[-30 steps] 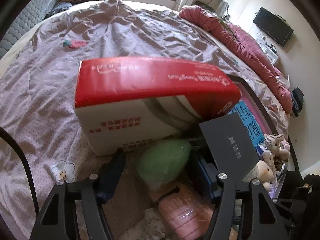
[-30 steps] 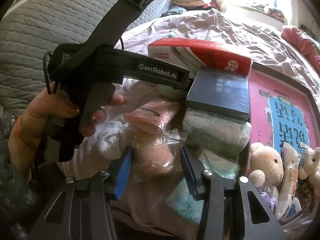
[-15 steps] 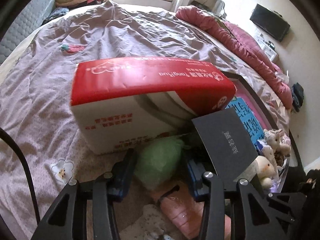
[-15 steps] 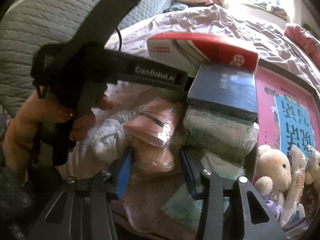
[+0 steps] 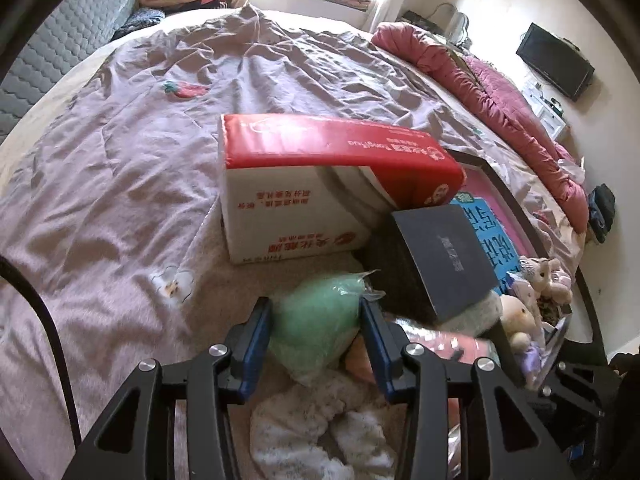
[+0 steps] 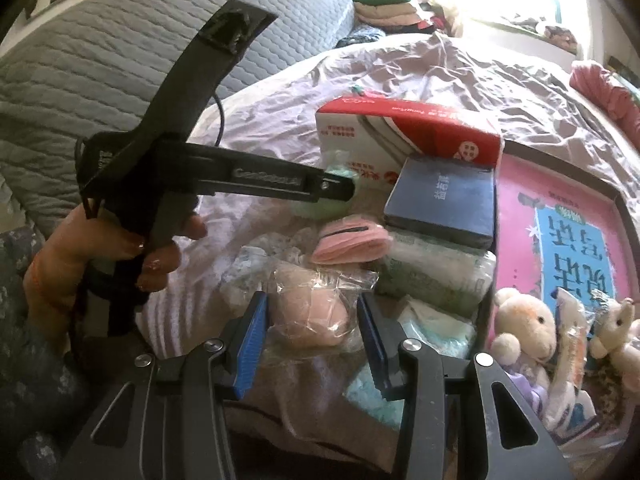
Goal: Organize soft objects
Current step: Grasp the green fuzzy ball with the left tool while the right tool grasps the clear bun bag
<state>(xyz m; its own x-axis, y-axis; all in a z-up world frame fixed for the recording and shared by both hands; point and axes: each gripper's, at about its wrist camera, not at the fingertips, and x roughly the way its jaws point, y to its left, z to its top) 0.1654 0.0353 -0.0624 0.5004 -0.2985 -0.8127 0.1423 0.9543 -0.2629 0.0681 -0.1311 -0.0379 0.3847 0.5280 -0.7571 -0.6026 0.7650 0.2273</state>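
Observation:
My left gripper [image 5: 316,332] is shut on a soft green bundle in clear wrap [image 5: 316,320] and holds it above the bed, in front of a red and white box [image 5: 320,184]. It also shows from the side in the right wrist view [image 6: 340,192]. My right gripper [image 6: 312,328] is shut on a peach soft item in a clear bag [image 6: 310,316]. A pink folded item [image 6: 350,240] and a white patterned cloth [image 5: 320,432] lie just beyond and below the grippers.
A dark flat box [image 6: 440,200] rests on wrapped packs [image 6: 436,276]. A black tray with a pink book [image 6: 560,232] holds plush toys [image 6: 524,324] at the right. A lilac bedsheet [image 5: 120,152] spreads left; a grey headboard [image 6: 100,60] stands behind.
My left gripper has lifted and drawn back from the red and white box with the green bundle. My right gripper has closed on the peach item in its bag.

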